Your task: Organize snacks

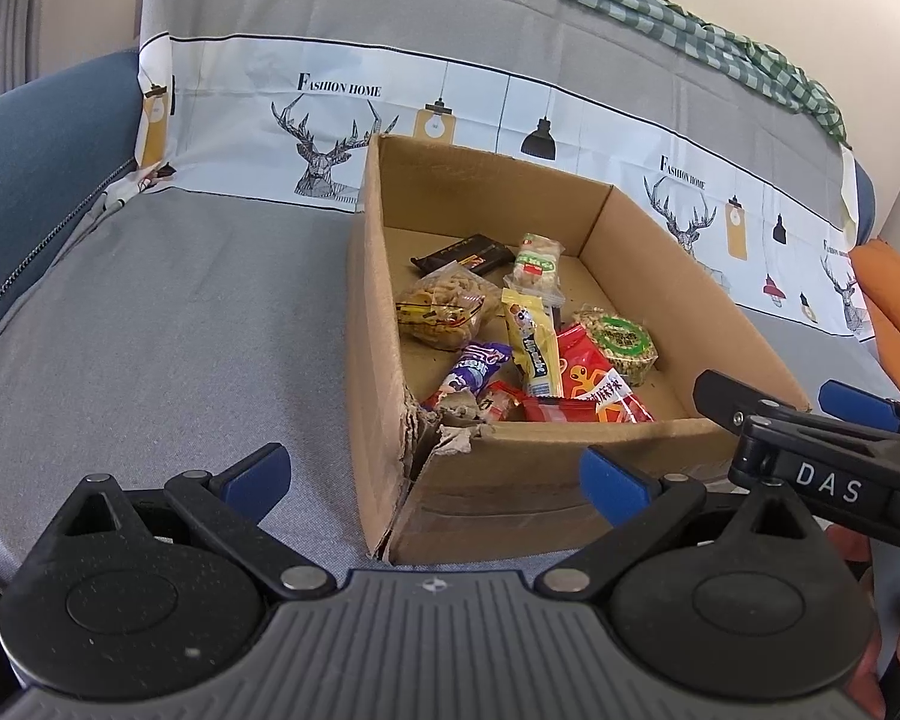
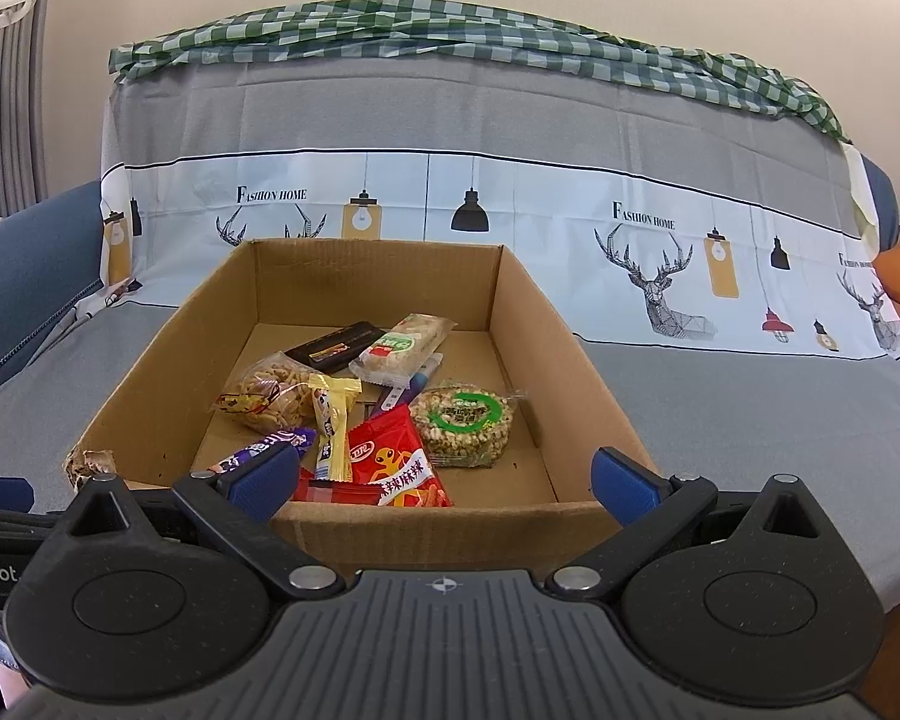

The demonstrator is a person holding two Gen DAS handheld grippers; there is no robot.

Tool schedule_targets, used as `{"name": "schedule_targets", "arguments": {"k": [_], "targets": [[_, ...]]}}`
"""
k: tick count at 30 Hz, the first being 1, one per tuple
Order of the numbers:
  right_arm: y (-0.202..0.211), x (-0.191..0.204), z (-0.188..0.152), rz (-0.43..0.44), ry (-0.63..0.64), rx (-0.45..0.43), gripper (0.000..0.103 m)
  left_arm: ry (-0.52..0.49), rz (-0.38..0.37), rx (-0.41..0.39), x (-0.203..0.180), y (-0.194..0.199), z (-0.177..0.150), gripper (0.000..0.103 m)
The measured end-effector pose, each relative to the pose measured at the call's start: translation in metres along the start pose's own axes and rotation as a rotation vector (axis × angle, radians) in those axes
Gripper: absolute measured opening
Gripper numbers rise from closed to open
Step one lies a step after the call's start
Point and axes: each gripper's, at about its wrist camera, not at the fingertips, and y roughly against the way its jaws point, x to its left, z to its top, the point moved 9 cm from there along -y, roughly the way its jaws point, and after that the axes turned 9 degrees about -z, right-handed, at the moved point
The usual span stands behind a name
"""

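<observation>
An open cardboard box point(image 1: 510, 480) point(image 2: 558, 372) sits on a grey-covered sofa seat. Several snacks lie in it: a red chili-strip packet point(image 2: 399, 468) point(image 1: 594, 384), a yellow bar point(image 2: 333, 420) point(image 1: 531, 342), a purple wrapper point(image 2: 264, 444) point(image 1: 477, 369), a round peanut cake point(image 2: 465, 420) point(image 1: 621, 339), a clear bag of fried twists point(image 2: 270, 393) point(image 1: 444, 306), a rice cracker pack point(image 2: 399, 348) point(image 1: 537, 264) and a black bar point(image 2: 336, 345) point(image 1: 462, 252). My left gripper point(image 1: 438, 474) is open and empty before the box's near wall. My right gripper point(image 2: 444, 483) is open and empty at the near wall; it also shows in the left wrist view point(image 1: 798, 414).
The box's near left corner point(image 1: 426, 438) is torn. The sofa back carries a printed deer cover point(image 2: 660, 276) and a green checked cloth point(image 2: 450, 30). A blue armrest point(image 1: 30, 168) is at the left, an orange cushion point(image 1: 894, 300) at the right.
</observation>
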Motion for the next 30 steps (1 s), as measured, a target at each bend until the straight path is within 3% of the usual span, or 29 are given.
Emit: {"name": "schedule_targets", "arguments": {"k": [30], "targets": [[-0.0005, 0.0003, -0.0003, 0.0, 0.001, 0.0, 0.102, -0.022, -0.003, -0.012, -0.002, 0.0024, 0.0022, 0.102]]}}
